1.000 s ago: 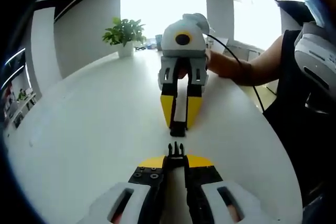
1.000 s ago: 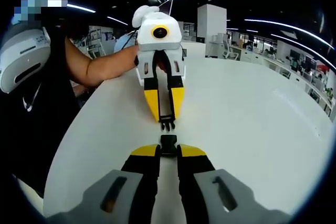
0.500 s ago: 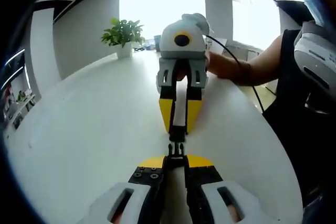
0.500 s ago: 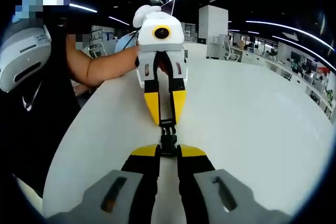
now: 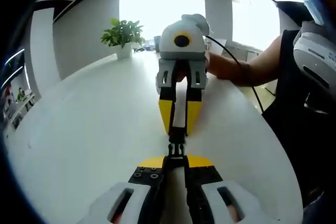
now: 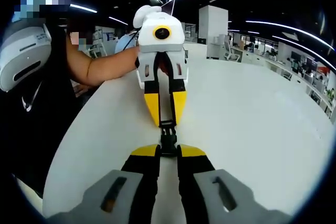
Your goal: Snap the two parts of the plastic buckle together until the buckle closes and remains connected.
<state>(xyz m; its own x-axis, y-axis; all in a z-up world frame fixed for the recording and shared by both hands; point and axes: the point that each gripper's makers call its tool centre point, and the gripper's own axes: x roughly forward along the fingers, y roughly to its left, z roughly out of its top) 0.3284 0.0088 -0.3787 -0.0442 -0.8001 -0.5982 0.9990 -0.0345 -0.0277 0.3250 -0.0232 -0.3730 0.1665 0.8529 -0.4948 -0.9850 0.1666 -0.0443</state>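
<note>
White round tabletop carries the work; a potted plant stands at its far edge, at 11 o'clock in the left gripper view. A person's forearm reaches in from 2 o'clock in that view.

Left gripper: yellow-tipped black fingers rise from 6 o'clock, pressed close and pinching the pronged half of the buckle. The right gripper faces it head-on from 12 o'clock, its fingers likewise pinching the socket half.

In the right gripper view the arrangement mirrors: right gripper at 6 o'clock, left gripper opposite at 12 o'clock, buckle between the two sets of tips, just above the tabletop.

The buckle is small, black plastic. Its two halves lie in one straight line with no gap visible between them. Whether the latch has fully seated cannot be told.
</note>
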